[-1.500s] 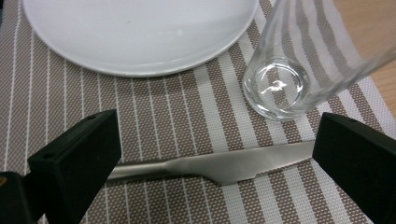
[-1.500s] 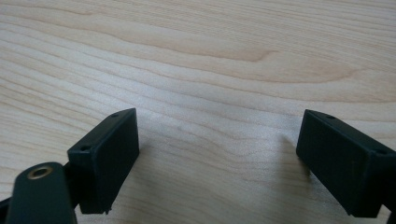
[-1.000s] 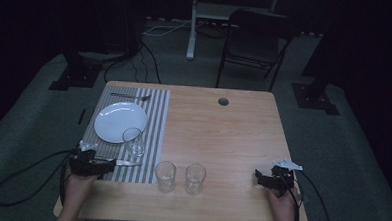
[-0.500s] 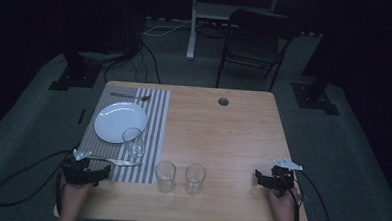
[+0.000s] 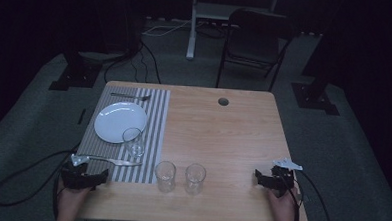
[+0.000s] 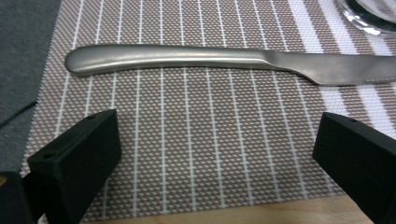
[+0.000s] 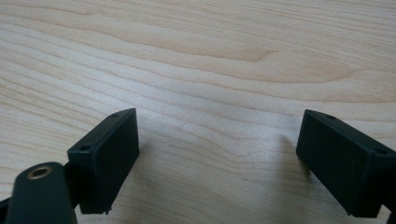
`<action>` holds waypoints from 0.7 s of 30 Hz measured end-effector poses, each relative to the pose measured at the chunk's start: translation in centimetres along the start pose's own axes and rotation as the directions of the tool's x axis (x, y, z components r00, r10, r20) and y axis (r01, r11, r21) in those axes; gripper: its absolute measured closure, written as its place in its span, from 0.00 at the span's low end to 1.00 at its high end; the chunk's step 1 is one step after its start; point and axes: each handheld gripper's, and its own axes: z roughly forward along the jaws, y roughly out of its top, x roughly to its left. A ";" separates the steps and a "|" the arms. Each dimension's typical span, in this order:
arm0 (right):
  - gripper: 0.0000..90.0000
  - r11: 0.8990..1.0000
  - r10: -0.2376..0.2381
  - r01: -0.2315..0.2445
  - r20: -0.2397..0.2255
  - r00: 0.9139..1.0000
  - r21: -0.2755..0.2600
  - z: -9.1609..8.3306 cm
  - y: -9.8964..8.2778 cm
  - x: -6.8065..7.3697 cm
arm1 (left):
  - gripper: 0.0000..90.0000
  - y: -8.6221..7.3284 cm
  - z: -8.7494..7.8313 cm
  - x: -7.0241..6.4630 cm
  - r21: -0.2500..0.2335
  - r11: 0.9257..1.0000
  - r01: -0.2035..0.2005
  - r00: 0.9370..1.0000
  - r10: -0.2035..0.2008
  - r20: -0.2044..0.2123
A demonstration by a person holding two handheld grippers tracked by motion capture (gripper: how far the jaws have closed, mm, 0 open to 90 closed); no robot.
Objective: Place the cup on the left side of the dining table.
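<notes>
A striped placemat (image 5: 156, 116) covers the left part of the wooden table (image 5: 223, 136). On it lie a white plate (image 5: 120, 122), a fork (image 5: 130, 96) at the far edge, a clear glass (image 5: 133, 141) and a steel knife (image 5: 114, 161) (image 6: 224, 60) near the front. My left gripper (image 5: 100, 176) (image 6: 215, 163) rests open at the mat's front left corner, just short of the knife, nothing between its jaws. Two more glasses (image 5: 165, 175) (image 5: 195, 178) stand on bare wood. My right gripper (image 5: 259, 177) (image 7: 217, 158) sits open on the wood at the front right.
A round cable hole (image 5: 223, 101) is in the far middle of the table. A dark folding chair (image 5: 254, 38) stands beyond the far edge. Black cables (image 5: 26, 168) trail over the grey floor on the left.
My left gripper has drawn back toward the table's front left corner, away from the knife, which stays on the mat. The right gripper has not moved.
</notes>
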 end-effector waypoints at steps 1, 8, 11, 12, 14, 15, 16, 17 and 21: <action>0.14 1.000 0.000 0.000 0.000 1.000 0.000 0.0 0.0 0.0 | 0.02 0.0 0.1 0.0 -0.001 1.000 -0.005 1.000 0.005 0.001; 0.14 1.000 0.000 0.000 0.000 1.000 0.000 0.0 0.0 0.0 | 0.02 -0.6 0.2 0.0 -0.046 0.998 -0.042 0.999 0.042 -0.002; 0.14 1.000 0.000 0.000 0.000 1.000 0.000 0.0 0.0 0.0 | 0.02 -0.6 0.2 0.1 -0.047 0.998 -0.048 0.999 0.048 0.004; 0.14 1.000 0.000 0.000 0.001 1.000 0.000 0.0 0.0 0.0 | 0.02 -0.6 0.1 0.2 -0.046 0.997 -0.055 0.998 0.056 0.010; 0.14 1.000 0.000 0.000 0.001 1.000 0.000 0.0 0.0 0.0 | 0.02 -0.6 0.1 0.2 -0.048 0.997 -0.057 0.998 0.058 0.015; 0.14 1.000 0.000 0.000 0.001 1.000 0.000 0.0 0.0 0.0 | 0.02 -0.7 0.1 0.3 -0.049 0.997 -0.062 0.998 0.063 0.019; 0.14 1.000 0.001 -0.001 0.001 1.000 0.001 0.0 0.0 0.0 | 0.02 -0.7 0.1 0.4 -0.050 0.996 -0.070 0.997 0.072 0.028; 0.14 1.000 0.000 0.000 0.001 1.000 0.000 0.0 0.0 0.0 | 0.02 -0.7 0.1 0.4 -0.051 0.996 -0.072 0.997 0.073 0.030; 0.14 1.000 0.000 0.000 0.001 1.000 0.000 0.0 0.0 0.0 | 0.02 -0.7 0.1 0.4 -0.050 0.996 -0.073 0.997 0.074 0.030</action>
